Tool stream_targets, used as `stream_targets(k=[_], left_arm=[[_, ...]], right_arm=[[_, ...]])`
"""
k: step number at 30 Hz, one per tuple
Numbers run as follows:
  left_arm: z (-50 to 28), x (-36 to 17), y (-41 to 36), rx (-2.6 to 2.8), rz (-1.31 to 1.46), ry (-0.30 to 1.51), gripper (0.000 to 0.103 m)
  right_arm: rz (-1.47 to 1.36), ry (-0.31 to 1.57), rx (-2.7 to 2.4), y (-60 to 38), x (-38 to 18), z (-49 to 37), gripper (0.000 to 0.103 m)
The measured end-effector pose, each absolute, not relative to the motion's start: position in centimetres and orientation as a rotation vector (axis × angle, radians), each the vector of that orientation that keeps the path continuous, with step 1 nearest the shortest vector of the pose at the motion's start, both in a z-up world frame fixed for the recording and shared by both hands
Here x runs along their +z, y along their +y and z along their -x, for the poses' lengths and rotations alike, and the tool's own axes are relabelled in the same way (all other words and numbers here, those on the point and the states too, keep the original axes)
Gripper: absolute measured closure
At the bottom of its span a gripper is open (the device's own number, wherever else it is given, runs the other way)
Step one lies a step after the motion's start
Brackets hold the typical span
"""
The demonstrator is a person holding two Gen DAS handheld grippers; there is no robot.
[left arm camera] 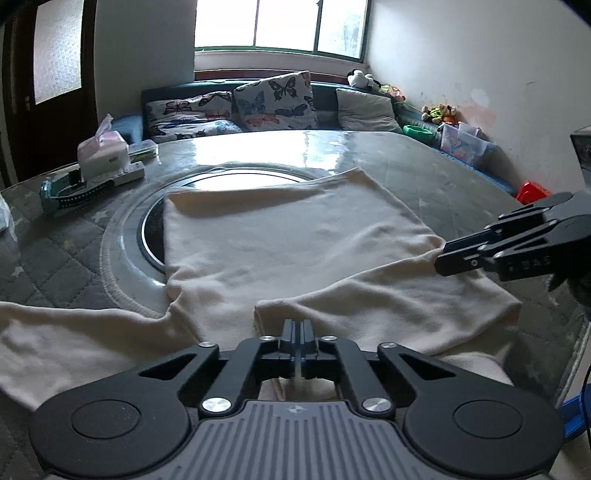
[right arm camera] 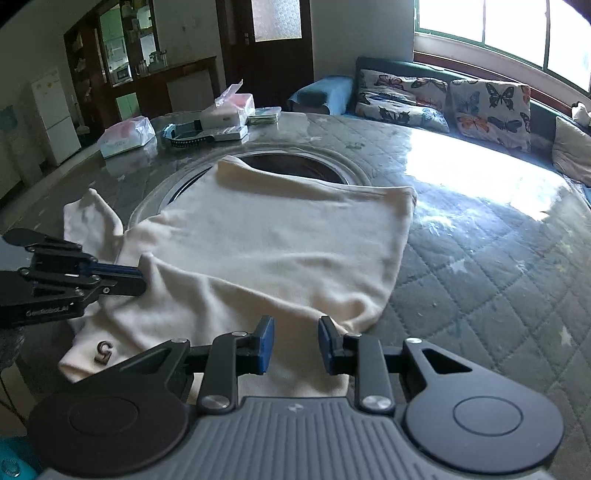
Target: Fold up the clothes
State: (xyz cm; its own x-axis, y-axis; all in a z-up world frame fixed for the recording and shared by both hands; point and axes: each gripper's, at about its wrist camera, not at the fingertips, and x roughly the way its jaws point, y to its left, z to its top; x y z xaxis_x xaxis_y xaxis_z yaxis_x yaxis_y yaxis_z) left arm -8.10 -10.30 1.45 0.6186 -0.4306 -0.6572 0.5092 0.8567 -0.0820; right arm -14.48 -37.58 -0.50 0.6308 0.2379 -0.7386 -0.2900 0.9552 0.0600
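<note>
now the cream shirt lies flat on the desk, stretching away from both, the left hand-held gripper pinched shut on its near edge, the right hand-held gripper part open over its near corner.

A dark "5" marks the cream garment.

A garment lies spread on the surface, its far part over a round inset in the middle. Beyond it to the left, near the surface's edge, stand a tissue box and a tray. Behind the surface, a sofa with cushions runs under a window.
</note>
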Motion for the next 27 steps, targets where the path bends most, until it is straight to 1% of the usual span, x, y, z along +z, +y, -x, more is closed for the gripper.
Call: stream_targets(k=[2,8,12,18,21,27], left_arm=[[8.2,1.5,-9.9,-0.529,-0.119,0.726,0.102],[7.8,2.4,-8.8,-0.506,-0.083,0.734,0.101],[7.3,3.1,-9.7,-0.544,-0.050,0.728,0.099],[6.1,1.8,-11.5,-0.542,-0.096,0.745,0.099],[5.9,1.3,-11.2,-0.537,-0.086,0.752,0.099],[6.5,2.1,-9.2,-0.497,-0.056,0.739,0.098]], right_arm=[[0.072,0.842,0.294,-37.5,-1.2,14.1,0.080],[0.084,0.830,0.302,-37.3,-0.8,14.0,0.080],[0.089,0.822,0.318,-36.7,-0.6,13.7,0.079],[0.109,0.841,0.320,-35.8,-1.5,13.0,0.079],[0.113,0.832,0.325,-35.5,-1.2,13.1,0.079],[0.140,0.808,0.386,-33.8,-0.2,13.6,0.079]])
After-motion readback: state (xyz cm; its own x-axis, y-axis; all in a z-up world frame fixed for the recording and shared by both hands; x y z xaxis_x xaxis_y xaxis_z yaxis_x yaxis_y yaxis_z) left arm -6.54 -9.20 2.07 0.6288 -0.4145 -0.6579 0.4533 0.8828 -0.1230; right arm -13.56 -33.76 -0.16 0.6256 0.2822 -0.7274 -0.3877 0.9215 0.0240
